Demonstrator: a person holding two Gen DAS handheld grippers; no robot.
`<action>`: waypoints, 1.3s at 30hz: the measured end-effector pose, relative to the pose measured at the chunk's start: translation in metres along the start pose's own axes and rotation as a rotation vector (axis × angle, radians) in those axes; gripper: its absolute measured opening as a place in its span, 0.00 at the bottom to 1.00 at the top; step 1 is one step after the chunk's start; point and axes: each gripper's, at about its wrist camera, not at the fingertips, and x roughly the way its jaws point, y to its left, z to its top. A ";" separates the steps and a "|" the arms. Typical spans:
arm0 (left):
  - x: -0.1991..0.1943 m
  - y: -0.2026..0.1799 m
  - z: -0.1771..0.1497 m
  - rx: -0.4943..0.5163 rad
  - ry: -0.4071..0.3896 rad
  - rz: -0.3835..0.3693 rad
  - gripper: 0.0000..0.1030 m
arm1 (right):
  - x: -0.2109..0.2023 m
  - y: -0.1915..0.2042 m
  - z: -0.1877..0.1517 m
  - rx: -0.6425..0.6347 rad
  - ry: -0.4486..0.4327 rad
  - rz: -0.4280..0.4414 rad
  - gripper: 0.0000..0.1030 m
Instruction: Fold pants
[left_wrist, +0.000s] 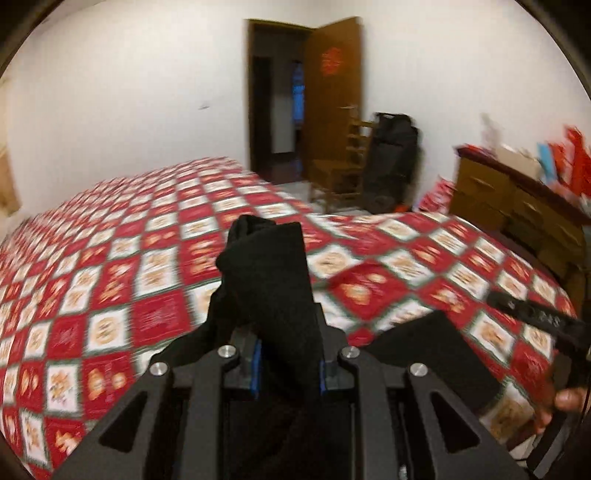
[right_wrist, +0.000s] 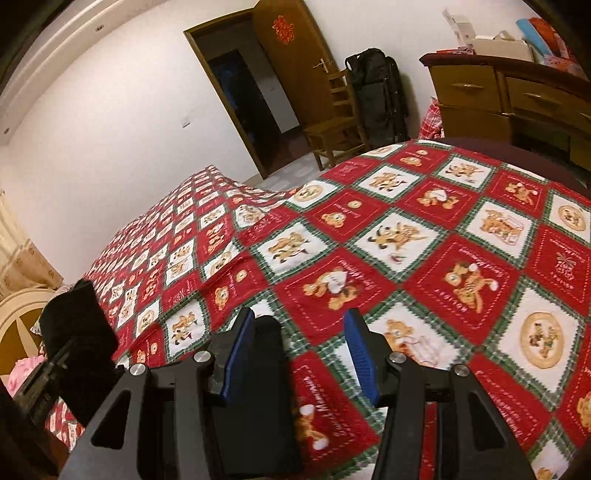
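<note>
The black pants (left_wrist: 266, 258) stand bunched up between the blue pads of my left gripper (left_wrist: 271, 317), which is shut on them above the red and white checked bedspread (left_wrist: 147, 277). More of the black cloth trails to the lower right, toward a finger of my right gripper (left_wrist: 535, 314) and the hand (left_wrist: 565, 402) holding it. In the right wrist view my right gripper (right_wrist: 299, 321) stands open over the bedspread (right_wrist: 406, 258). A strip of the pants (right_wrist: 266, 369) lies against its left pad, with a gap to the right pad. The left gripper's bunch of pants (right_wrist: 77, 325) shows at the far left.
A wooden chair (right_wrist: 332, 136) and a black bag (right_wrist: 376, 92) stand by the open door (right_wrist: 295, 55) beyond the bed's far edge. A wooden dresser (right_wrist: 498, 96) with clutter on top lines the right wall. A pale headboard (right_wrist: 14, 314) is at the left.
</note>
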 end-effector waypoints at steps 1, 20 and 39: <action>0.001 -0.016 -0.002 0.047 -0.003 -0.013 0.22 | 0.000 -0.002 0.000 0.002 -0.002 -0.001 0.50; 0.025 -0.120 -0.058 0.455 0.063 -0.151 0.26 | 0.001 -0.014 -0.002 0.000 0.019 -0.009 0.50; 0.016 0.049 -0.011 0.016 0.118 0.056 1.00 | -0.017 0.078 -0.053 -0.461 0.125 0.235 0.43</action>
